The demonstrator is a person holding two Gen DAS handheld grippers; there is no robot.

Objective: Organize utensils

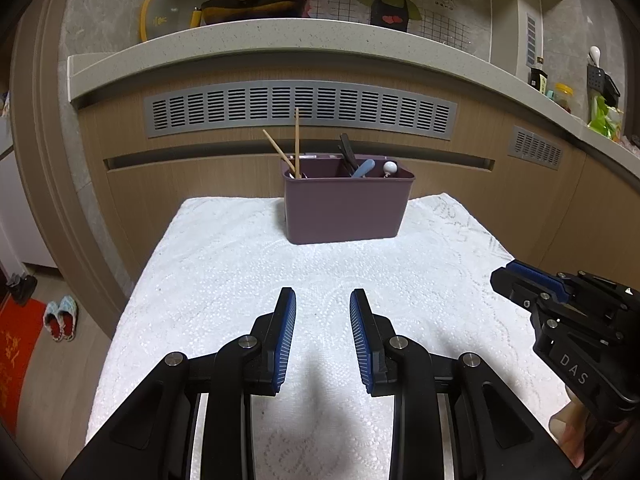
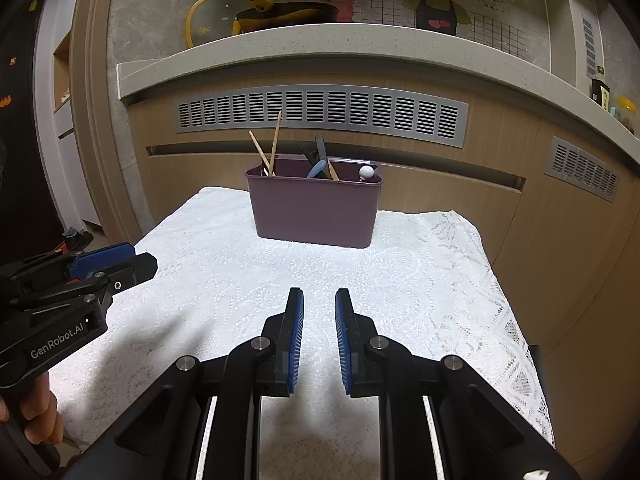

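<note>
Nearest the lens in the left wrist view, the left gripper (image 1: pixel 323 300) fills the lower middle of the frame, its two blue-padded fingers (image 1: pixel 286 336) spread with a clear gap and nothing between them, hovering over a white lace cloth (image 1: pixel 224 264) that covers the surface. At the lower right edge of that same view the right gripper (image 1: pixel 505 276) comes in from the side, and from this angle its fingers look close together. The right wrist view shows it from behind in the lower middle of the frame: the right gripper (image 2: pixel 319 300) has its pads standing narrowly apart, empty, the cloth (image 2: pixel 420 272) showing through the slit. In that view the left gripper (image 2: pixel 140 262) sits at the left edge, with a hand (image 2: pixel 38 412) wrapped around its handle at the lower left. At the far end of the cloth, in the upper middle of both frames, stands a purple bin (image 1: pixel 346 208) (image 2: pixel 316 210) with dividers. Two wooden chopsticks (image 1: pixel 294 148) (image 2: pixel 270 146) lean in its left compartment; dark-handled utensils (image 1: pixel 349 152) (image 2: pixel 320 152), a blue handle (image 1: pixel 365 168) and a white round knob (image 1: pixel 390 167) (image 2: pixel 366 172) poke up toward its right side. Behind it runs a wooden cabinet front with a grey vent (image 1: pixel 300 106), and above that a pale counter edge carrying a yellow-handled pan (image 1: pixel 248 4).
</note>
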